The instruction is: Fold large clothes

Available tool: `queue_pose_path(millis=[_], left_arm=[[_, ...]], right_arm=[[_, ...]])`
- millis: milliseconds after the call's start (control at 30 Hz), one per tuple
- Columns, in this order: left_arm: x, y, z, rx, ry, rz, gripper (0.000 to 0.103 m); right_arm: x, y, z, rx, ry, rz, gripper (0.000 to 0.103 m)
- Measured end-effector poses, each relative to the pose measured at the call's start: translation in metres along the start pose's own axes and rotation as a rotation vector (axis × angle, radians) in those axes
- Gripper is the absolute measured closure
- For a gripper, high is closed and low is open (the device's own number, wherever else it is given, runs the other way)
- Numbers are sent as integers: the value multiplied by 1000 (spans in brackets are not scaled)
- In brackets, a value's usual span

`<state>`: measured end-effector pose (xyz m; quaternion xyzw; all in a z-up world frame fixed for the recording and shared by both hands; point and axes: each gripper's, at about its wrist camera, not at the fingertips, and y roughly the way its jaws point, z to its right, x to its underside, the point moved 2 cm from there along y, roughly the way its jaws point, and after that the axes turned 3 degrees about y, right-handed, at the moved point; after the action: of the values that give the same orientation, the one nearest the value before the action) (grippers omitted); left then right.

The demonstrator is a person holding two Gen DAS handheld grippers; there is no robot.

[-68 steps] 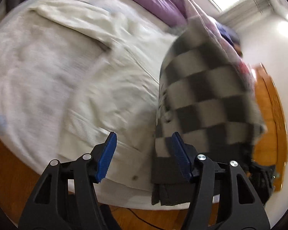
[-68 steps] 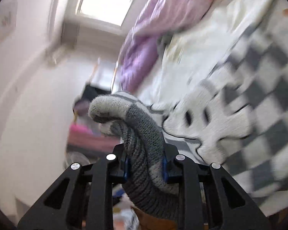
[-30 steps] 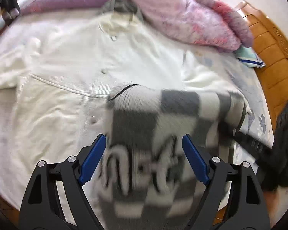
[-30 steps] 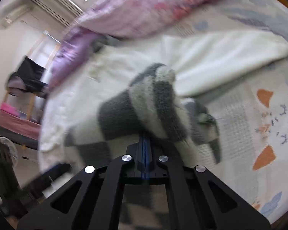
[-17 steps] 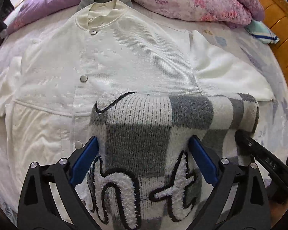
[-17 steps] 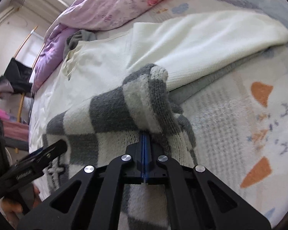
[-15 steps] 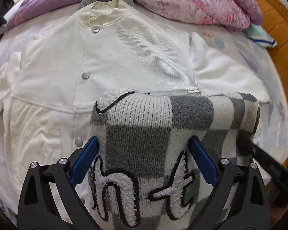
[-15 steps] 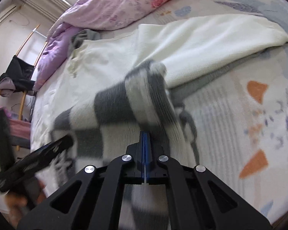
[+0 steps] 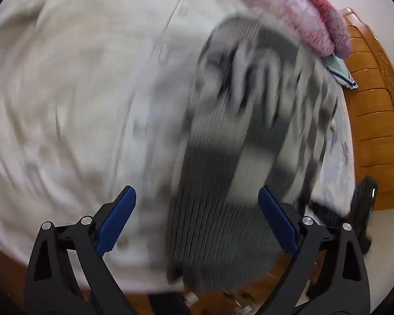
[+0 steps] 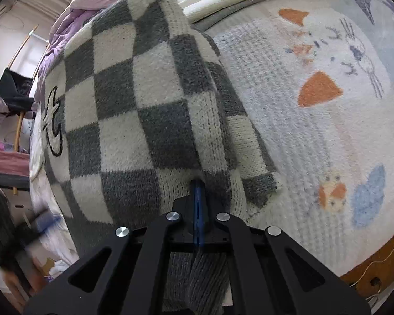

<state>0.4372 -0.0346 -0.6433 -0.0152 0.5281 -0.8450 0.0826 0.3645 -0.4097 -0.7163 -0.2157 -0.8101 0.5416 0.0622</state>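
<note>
A grey-and-white checked knit sweater [image 10: 144, 99] lies folded on the bed. My right gripper [image 10: 198, 197] is shut on its near edge, with knit bunched around the fingers. In the left wrist view the sweater [image 9: 244, 141] is blurred by motion and runs from the far right toward the bed's near edge. My left gripper [image 9: 197, 223] is open and empty above it, its blue pads wide apart. A white button-front jacket [image 9: 78, 92] is spread flat under and left of the sweater.
A pink and purple quilt [image 9: 289, 5] is heaped at the far side of the bed. A wooden bed frame [image 9: 373, 99] runs along the right. A printed bed sheet [image 10: 315, 99] with orange shapes lies right of the sweater. A chair with dark clothes [image 10: 10, 94] stands at the left.
The left gripper has swung left and back, so the sweater now sits right of centre, blurred. The right gripper stays shut on the sweater, which now looms much closer in its view.
</note>
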Motion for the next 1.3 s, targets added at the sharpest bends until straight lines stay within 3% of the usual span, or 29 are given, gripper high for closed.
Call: queue_pose_path(millis=[167, 467, 533, 600, 633, 700, 800, 933, 1000, 1167, 1300], left_arm=[[35, 30, -3, 44, -46, -71, 9], [27, 65, 22, 114, 0, -155, 15], [25, 63, 24, 143, 2, -163, 35], [20, 56, 33, 151, 42, -161, 64], [19, 52, 38, 147, 76, -156, 71], [16, 44, 52, 118, 137, -153, 74], [6, 29, 69, 128, 167, -157, 75], [-2, -2, 78, 199, 166, -148, 76], [-12, -15, 91, 217, 194, -138, 76], [-26, -30, 106, 259, 212, -144, 76], [-31, -28, 105, 268, 197, -155, 76]], right_arm=[[1, 3, 2, 0, 12, 23, 103], [17, -8, 18, -36, 99, 99, 103], [24, -16, 18, -57, 128, 132, 103], [35, -31, 18, -105, 197, 168, 90], [44, -43, 17, -123, 240, 195, 82], [61, -63, 18, -140, 322, 259, 42], [97, -88, 22, -187, 501, 334, 30], [145, -84, 39, -342, 875, 318, 22], [166, -70, 45, -480, 1067, 271, 20], [194, -45, 34, -721, 1313, 206, 15], [210, -26, 20, -910, 1405, 196, 14]])
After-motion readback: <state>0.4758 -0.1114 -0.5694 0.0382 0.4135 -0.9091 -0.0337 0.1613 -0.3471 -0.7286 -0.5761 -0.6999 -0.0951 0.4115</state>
